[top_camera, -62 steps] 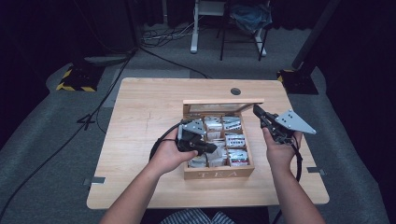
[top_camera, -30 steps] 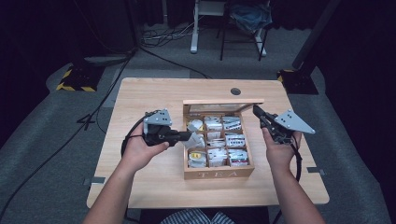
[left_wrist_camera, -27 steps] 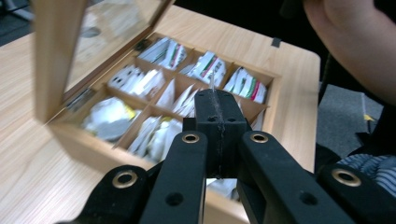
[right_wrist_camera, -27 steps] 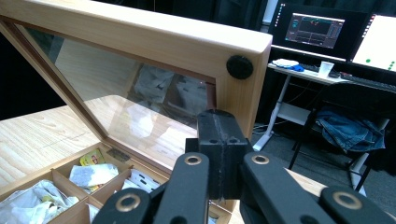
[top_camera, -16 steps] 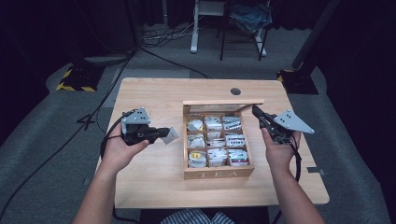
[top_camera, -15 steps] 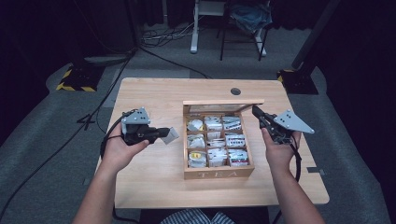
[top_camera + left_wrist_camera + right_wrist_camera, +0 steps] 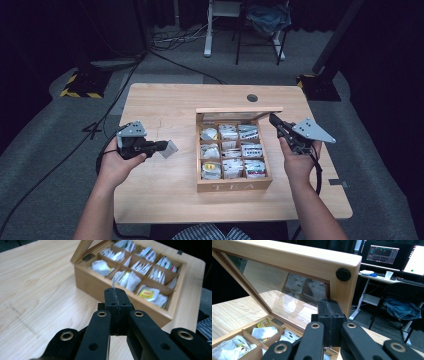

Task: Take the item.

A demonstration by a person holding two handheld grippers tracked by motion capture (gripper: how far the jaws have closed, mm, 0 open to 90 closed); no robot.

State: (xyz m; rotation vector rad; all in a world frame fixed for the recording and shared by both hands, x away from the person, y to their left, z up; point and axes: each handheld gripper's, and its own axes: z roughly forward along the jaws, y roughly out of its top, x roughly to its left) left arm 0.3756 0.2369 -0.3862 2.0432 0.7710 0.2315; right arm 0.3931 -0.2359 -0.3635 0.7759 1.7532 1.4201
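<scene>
The left gripper (image 7: 162, 146), held over the bare worktop (image 7: 165, 185) well left of the wooden tea box (image 7: 234, 186), is clenched on a pale tea packet (image 7: 169, 148). In the left gripper view just a thin white edge of it pokes above the jaws, so its print is unreadable. In the high view the packet juts rightward toward the box, long axis roughly level. The right gripper (image 7: 274, 120), jaws pressed together with nothing seen between them, sits at the raised glass-paned lid (image 7: 312, 262), whose far edge is cut off. Packets fill the box's compartments. Behind the worktop stand a desk (image 7: 384, 281) with monitors (image 7: 382, 253) and a chair (image 7: 402, 307).
</scene>
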